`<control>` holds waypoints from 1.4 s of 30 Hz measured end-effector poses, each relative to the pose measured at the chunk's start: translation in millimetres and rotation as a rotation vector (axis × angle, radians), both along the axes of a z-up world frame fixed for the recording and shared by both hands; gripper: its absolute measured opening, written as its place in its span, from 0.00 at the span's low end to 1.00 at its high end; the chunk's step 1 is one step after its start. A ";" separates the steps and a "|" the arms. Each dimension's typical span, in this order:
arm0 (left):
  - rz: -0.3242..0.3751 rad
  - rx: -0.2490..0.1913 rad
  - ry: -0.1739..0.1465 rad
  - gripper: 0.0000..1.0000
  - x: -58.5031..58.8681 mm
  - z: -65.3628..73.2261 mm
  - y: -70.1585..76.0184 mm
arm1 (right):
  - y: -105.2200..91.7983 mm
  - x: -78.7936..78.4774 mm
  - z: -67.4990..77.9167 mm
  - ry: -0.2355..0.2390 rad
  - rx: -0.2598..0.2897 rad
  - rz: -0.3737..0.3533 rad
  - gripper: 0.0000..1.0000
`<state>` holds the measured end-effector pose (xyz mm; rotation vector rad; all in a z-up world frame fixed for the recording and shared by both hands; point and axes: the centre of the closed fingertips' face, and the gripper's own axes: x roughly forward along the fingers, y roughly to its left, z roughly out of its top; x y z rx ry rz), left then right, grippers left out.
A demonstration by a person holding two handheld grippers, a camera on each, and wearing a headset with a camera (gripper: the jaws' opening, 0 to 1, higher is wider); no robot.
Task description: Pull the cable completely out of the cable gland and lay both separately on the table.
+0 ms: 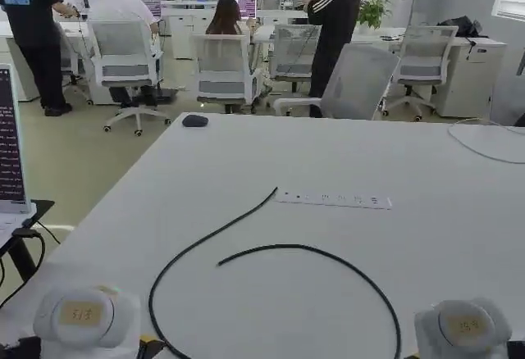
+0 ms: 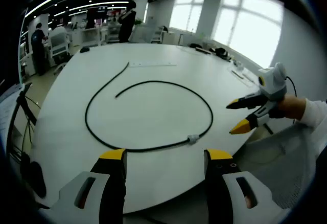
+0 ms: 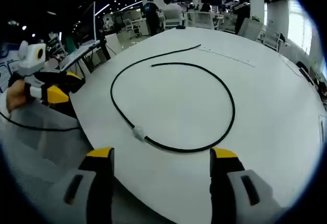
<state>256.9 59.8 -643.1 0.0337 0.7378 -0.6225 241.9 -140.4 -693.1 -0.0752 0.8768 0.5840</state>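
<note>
Two open grippers wait at the near edge of the white tabletop [image 1: 369, 154] as I line up the first grasp. The left gripper [image 2: 166, 156] has its yellow-tipped jaws spread wide and holds nothing; the right gripper [image 3: 162, 155] is likewise spread and empty, and it appears again at the right edge of the left gripper view with its jaws apart. The black cable [image 2: 153, 81] lies flat in one loose loop across the middle of the tabletop. One free end trails toward the upper centre of the frame and the other curls back inside the loop. The cable gland [image 2: 193, 139], a small pale fitting, sits on the cable at the bottom of the loop, in the lower centre of the left gripper view and at lower left of centre in the right gripper view. Nothing has been separated yet. I judge that both grippers are held off the near edge, one to each side of the gland, so that one can clamp the fitting while the other takes the cable just beside it and draws it through. The slack loop should feed freely, though the long tail may drag as it slides. A white power strip [image 1: 332, 200] lies beyond the loop, well apart from the gland.
</note>
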 end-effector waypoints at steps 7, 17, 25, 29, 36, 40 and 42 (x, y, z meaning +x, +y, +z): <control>0.003 0.002 0.001 0.61 -0.3 -0.7 0.0 | 0.0 0.0 0.3 -0.001 0.000 0.002 0.79; 0.015 -0.011 0.003 0.60 0.2 0.2 1.2 | -1.1 1.0 0.5 -0.004 -0.003 0.000 0.78; 0.003 0.018 -0.006 0.59 0.0 -0.5 1.3 | -2.7 0.8 -1.3 0.002 -0.008 -0.005 0.78; 0.000 0.015 -0.004 0.59 -0.2 -0.4 0.7 | -2.9 0.6 -1.2 0.003 -0.009 -0.005 0.78; 0.013 -0.001 -0.006 0.59 0.9 1.2 1.2 | -4.1 0.3 -2.4 0.006 -0.011 -0.008 0.78; 0.011 -0.002 -0.006 0.59 0.7 1.2 0.3 | -4.5 -0.2 -3.1 0.009 -0.013 -0.006 0.78; 0.009 -0.002 -0.006 0.59 0.7 1.2 0.0 | -4.9 -0.2 -3.6 0.010 -0.014 -0.007 0.78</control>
